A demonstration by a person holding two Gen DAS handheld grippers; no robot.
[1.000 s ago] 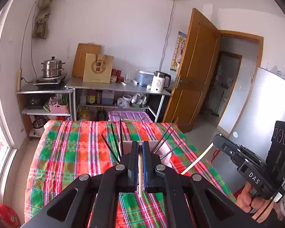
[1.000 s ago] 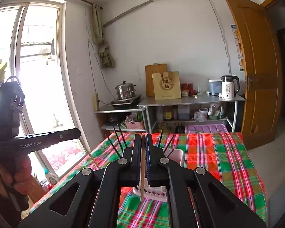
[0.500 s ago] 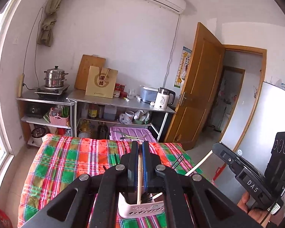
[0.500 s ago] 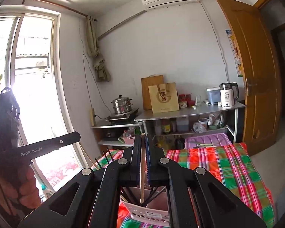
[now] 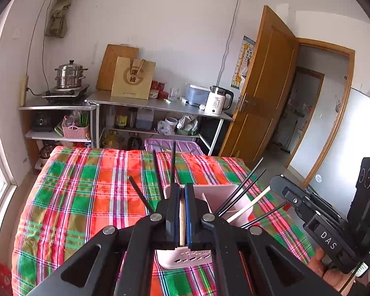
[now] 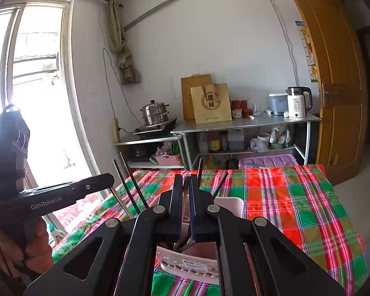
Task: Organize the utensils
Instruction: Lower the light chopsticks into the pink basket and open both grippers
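Left tongs [image 5: 182, 218]: clamped on pale wooden chopstick [image 5: 182, 224], lengthwise between the pads.
Right tongs [image 6: 185, 212]: together, pinching a second chopstick [image 6: 185, 204].
Counter [image 5: 86, 197]: plaid-covered.
Pink utensil holder [image 5: 224, 194]: directly below both tongs; black chopsticks [image 5: 241, 188] upright inside.

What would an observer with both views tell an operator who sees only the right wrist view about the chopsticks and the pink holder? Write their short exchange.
Operator: Is the left gripper holding anything? I only see it side-on.
Observer: Yes, the left gripper is shut on a pale chopstick, seen between its jaws.
Operator: Where does my own stick point?
Observer: The right gripper holds a second pale chopstick that slants down to the pink holder, beside the black chopsticks standing in it.
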